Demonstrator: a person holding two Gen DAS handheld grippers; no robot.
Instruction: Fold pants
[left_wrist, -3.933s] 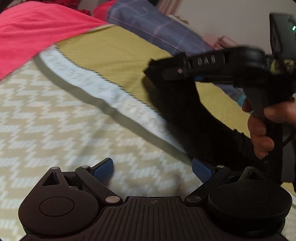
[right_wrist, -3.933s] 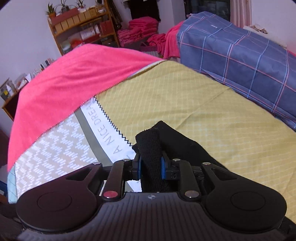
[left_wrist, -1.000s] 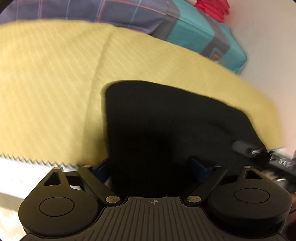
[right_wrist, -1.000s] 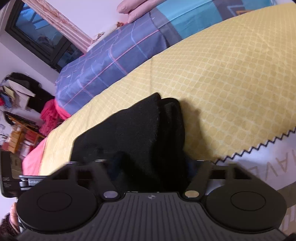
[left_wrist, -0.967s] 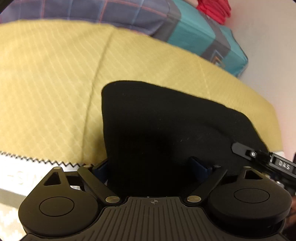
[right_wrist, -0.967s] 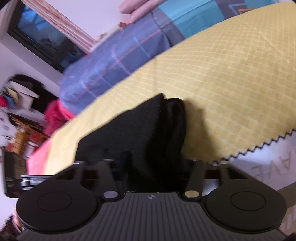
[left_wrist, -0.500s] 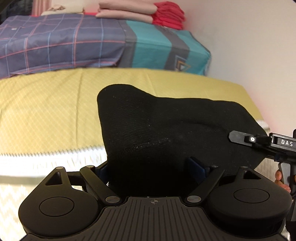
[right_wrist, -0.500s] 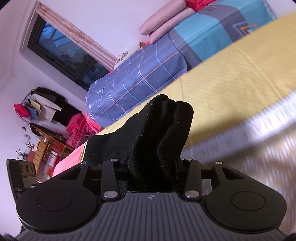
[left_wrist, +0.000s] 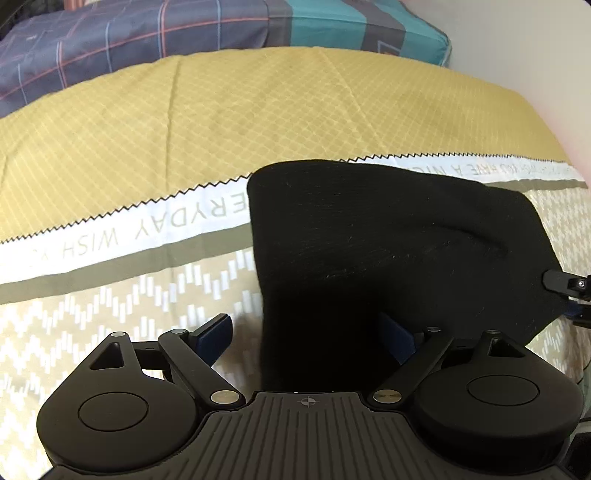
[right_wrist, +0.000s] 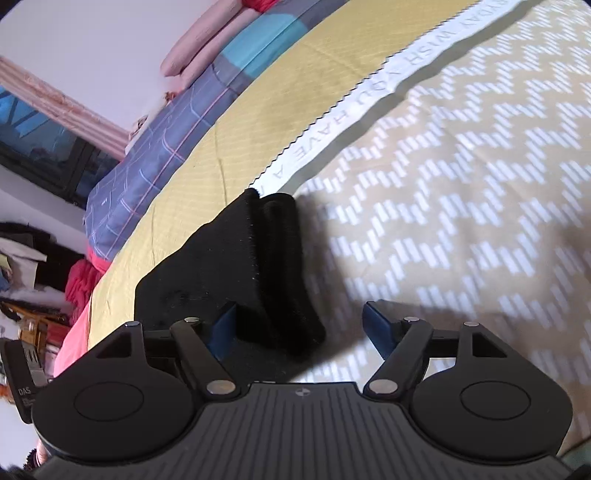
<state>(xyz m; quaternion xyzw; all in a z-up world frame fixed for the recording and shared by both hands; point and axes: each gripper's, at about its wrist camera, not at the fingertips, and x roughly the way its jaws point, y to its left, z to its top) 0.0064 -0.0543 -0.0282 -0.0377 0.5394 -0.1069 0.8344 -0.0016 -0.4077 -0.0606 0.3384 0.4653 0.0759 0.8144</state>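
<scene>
The black pants (left_wrist: 388, 240) lie folded into a thick pad on the bedspread, across its white lettered band (left_wrist: 110, 240) and the cream zigzag part. My left gripper (left_wrist: 304, 332) is open over the near edge of the pants, its left pad (left_wrist: 214, 332) clear of the cloth. In the right wrist view the pants (right_wrist: 229, 266) show a rolled folded edge. My right gripper (right_wrist: 299, 326) straddles that edge with its jaws opening, and its right pad (right_wrist: 376, 328) stands well off the cloth. The tip of the right gripper (left_wrist: 565, 288) shows at the far corner of the pants.
The yellow part of the bedspread (left_wrist: 258, 110) lies beyond the band. Behind it is a blue plaid and teal blanket (left_wrist: 147, 33), with pink pillows (right_wrist: 207, 48) on top. A wall (left_wrist: 535, 55) closes the right side. Red cloth (right_wrist: 79, 280) and shelves stand far left.
Both grippers carried the pants off the yellow part and set them down across the white band and zigzag part. Both jaws, then shut on the cloth, now stand apart.
</scene>
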